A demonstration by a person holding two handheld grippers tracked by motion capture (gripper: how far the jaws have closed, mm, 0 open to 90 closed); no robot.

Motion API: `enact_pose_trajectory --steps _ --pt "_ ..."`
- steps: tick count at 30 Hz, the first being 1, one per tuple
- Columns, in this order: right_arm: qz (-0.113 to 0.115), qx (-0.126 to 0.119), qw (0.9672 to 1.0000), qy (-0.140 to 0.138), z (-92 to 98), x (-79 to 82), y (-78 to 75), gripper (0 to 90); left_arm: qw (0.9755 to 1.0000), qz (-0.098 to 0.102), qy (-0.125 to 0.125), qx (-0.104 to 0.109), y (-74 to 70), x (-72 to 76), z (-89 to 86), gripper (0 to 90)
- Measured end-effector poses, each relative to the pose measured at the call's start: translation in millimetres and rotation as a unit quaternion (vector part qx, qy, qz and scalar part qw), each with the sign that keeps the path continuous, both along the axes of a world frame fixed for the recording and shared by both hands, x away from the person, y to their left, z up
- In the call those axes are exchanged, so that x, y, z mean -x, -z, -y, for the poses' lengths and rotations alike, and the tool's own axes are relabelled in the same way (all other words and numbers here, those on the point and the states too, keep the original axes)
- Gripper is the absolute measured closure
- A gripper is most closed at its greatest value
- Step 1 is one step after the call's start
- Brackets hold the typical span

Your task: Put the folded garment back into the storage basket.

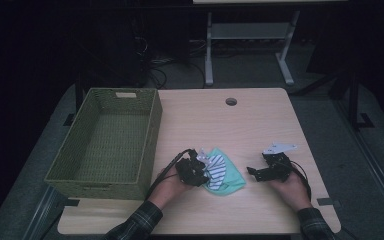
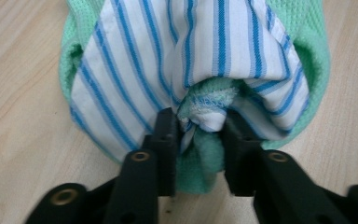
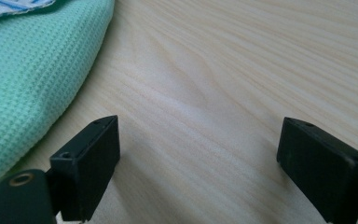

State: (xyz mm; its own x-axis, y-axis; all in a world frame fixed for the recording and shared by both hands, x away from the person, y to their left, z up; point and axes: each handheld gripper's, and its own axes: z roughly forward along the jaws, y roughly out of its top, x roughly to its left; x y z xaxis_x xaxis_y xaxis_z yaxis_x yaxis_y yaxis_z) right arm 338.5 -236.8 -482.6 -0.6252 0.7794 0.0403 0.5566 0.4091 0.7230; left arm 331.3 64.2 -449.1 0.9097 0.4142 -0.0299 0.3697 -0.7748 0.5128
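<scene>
Left claw (image 2: 199,133): black jaws are seen pinched on a bunched fold of the striped cloth (image 2: 168,60) and the green cloth (image 2: 205,163) beneath it; no earlier picture is at hand. Both cloths are piled together on the tabletop (image 1: 260,125), just right of the left claw in the high view. Right claw (image 3: 198,158): jaws are held wide with bare wood between them, nothing gripped, the green cloth lying just beside one jaw. Woven basket (image 1: 150,145): placed at the tabletop's left side, near the cloths.
</scene>
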Motion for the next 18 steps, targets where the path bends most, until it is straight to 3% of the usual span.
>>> enact_pose_trajectory --steps 4,10,18 --pt "0.0 0.0 1.0 0.0 0.0 0.0 0.0 12.7 1.0 -0.003 0.002 0.002 -0.1 -1.6 0.2 81.2" --pt "0.0 0.0 1.0 0.0 0.0 0.0 0.0 12.7 0.9999 -0.01 0.006 0.007 -0.2 -3.7 -1.7 82.8" --pt "-0.001 0.0 1.0 0.002 -0.1 -0.1 0.0 12.1 0.9991 -0.015 0.003 0.039 -10.6 -3.0 -5.0 82.8"
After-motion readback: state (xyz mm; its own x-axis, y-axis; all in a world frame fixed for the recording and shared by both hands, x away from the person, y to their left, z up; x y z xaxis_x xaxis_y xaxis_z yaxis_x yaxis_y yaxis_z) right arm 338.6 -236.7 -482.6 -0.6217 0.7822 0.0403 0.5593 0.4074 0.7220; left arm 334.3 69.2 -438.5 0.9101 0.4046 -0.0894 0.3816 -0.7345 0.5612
